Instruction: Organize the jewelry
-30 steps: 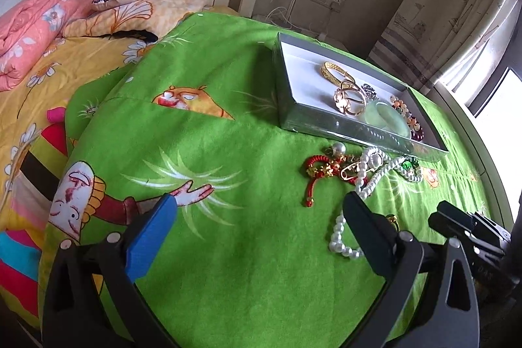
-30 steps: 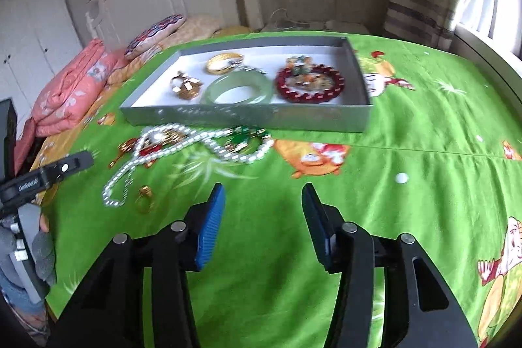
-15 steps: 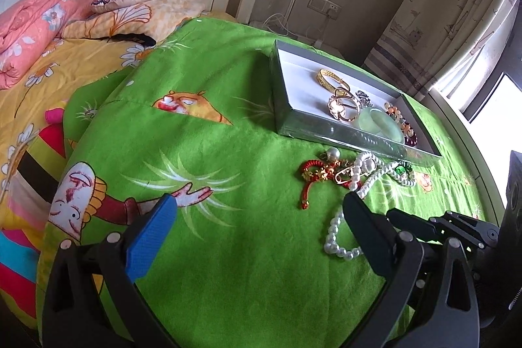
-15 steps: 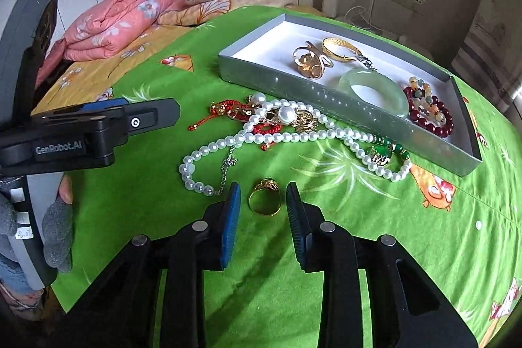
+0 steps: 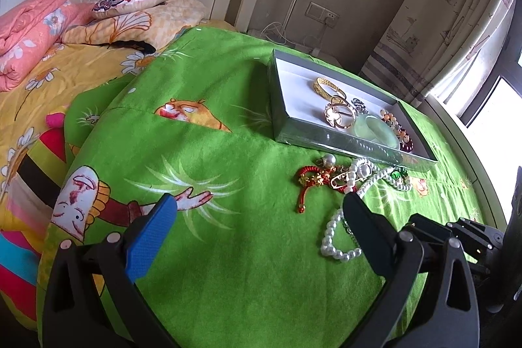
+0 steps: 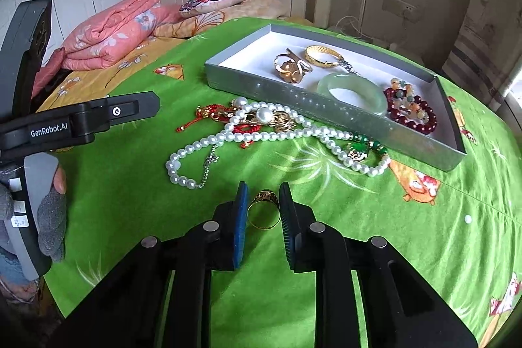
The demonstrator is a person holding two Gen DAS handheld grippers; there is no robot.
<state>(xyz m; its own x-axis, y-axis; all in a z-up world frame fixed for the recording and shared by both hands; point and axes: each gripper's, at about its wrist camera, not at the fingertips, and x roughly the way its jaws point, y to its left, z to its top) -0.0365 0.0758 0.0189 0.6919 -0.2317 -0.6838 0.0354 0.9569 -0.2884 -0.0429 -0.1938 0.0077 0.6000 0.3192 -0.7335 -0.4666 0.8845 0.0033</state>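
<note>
Jaws of right gripper [image 6: 263, 201]: closing around gold ring [image 6: 263, 209], which lies between them on the green blanket [image 6: 375, 234], decorated top facing away (contact not discernible). Pearl necklace [image 6: 248, 137] just beyond. Jaws of left gripper [image 5: 257, 214]: wide apart, empty.

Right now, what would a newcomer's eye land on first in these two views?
The gold ring on the bright green blanket, framed between the closing jaws of the right gripper. Behind it, a tangled pearl necklace sprawls before the grey tray holding a pale jade bangle.
</note>
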